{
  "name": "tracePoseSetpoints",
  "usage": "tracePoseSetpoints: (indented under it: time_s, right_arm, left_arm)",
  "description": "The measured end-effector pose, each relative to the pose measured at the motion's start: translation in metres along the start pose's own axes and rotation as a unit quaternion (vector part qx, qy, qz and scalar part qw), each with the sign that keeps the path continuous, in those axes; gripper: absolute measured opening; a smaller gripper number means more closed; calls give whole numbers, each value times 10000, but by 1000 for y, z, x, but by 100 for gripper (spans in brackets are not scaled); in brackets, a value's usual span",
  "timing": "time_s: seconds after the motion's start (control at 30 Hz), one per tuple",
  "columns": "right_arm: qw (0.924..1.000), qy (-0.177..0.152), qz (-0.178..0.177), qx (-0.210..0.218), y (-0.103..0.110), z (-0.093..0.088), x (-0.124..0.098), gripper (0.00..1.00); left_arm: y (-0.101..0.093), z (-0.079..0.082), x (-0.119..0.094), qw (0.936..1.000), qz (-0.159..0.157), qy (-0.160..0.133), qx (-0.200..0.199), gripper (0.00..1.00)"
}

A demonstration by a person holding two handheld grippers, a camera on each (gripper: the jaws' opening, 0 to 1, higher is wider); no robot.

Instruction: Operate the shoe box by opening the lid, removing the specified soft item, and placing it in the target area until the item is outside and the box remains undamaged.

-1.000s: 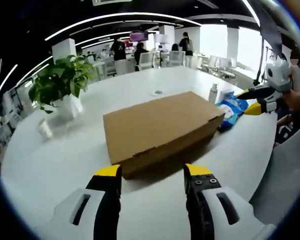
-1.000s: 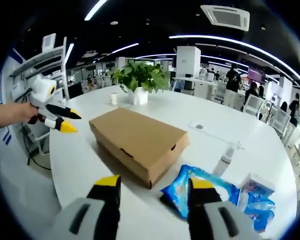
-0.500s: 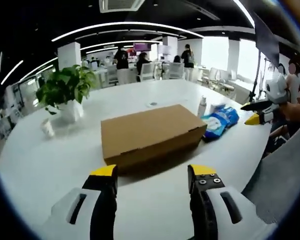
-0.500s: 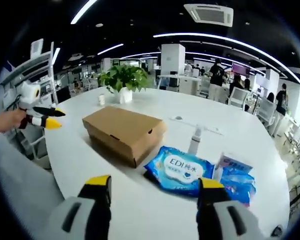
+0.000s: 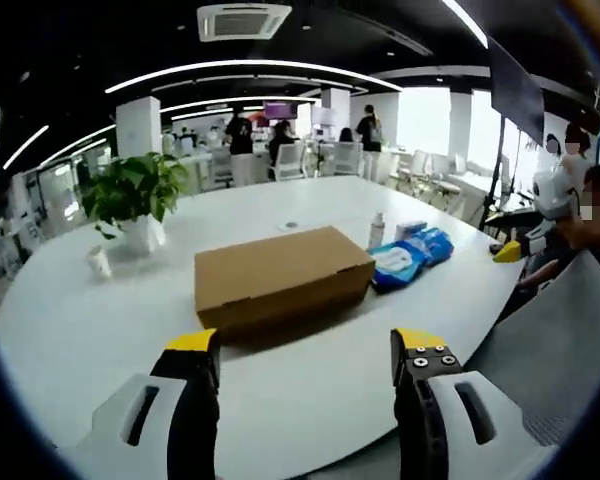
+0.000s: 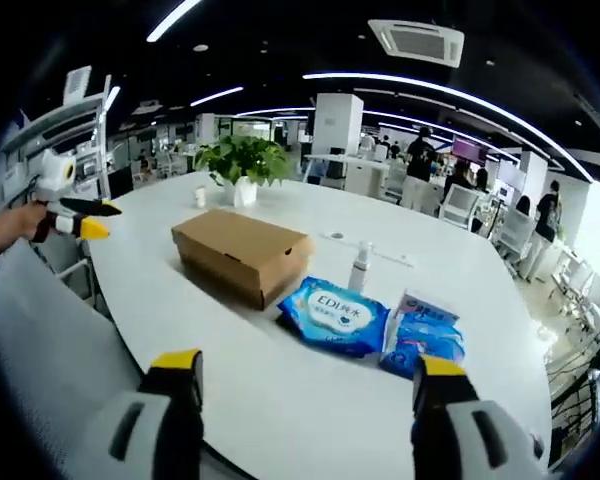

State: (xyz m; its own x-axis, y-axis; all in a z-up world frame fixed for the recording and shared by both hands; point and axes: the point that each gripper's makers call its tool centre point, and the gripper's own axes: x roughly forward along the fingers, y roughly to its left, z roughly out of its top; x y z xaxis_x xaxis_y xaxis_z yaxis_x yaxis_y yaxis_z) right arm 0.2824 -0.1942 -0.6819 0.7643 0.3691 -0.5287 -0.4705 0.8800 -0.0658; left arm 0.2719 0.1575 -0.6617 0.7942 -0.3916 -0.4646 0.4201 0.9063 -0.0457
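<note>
Table (image 6: 280,370): white, round.
Potted plant (image 5: 130,195): far edge.
Wipes pack (image 6: 332,312): blue, flat.
Spray bottle (image 6: 359,268): upright.

Open-plan office: desks (image 5: 310,160), chairs (image 6: 458,205), strip lights (image 5: 240,65)

The worktop (image 6: 310,390) carries one cardboard shoe box (image 6: 242,255), two blue wipe packs (image 6: 334,317), one small spray bottle (image 6: 359,270), one potted plant (image 6: 242,165) and one small cup (image 6: 200,198).
</note>
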Motion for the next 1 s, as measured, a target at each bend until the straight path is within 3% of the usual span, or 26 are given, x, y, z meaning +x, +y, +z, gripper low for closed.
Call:
tracePoseSetpoints:
  time_s: [0.17,0.3,0.4,0.53,0.73,1.0]
  right_arm:
    - [9998,-163,-150,28,4,-1,-21,95]
    - [9994,-176,-277,-84,7,-8,-30,99]
    - [9993,-223,-265,134,10,-12,-34,99]
    - [9988,-207,-330,293,10,-16,-37,99]
    - [9987,-172,-413,261,8,-19,-37,99]
    - [9985,-189,-410,316,8,-19,-36,99]
  left_arm:
    - [-16,-5,-11,9997,-78,18,217,85]
    - [-20,-6,-15,9997,-127,-92,161,92]
    - [-23,-11,-18,9998,-85,-73,167,99]
    - [-25,-13,-24,9997,-25,-155,160,100]
    - [-19,-22,-25,9998,119,39,171,100]
    - [-17,-22,-23,9998,180,-5,68,100]
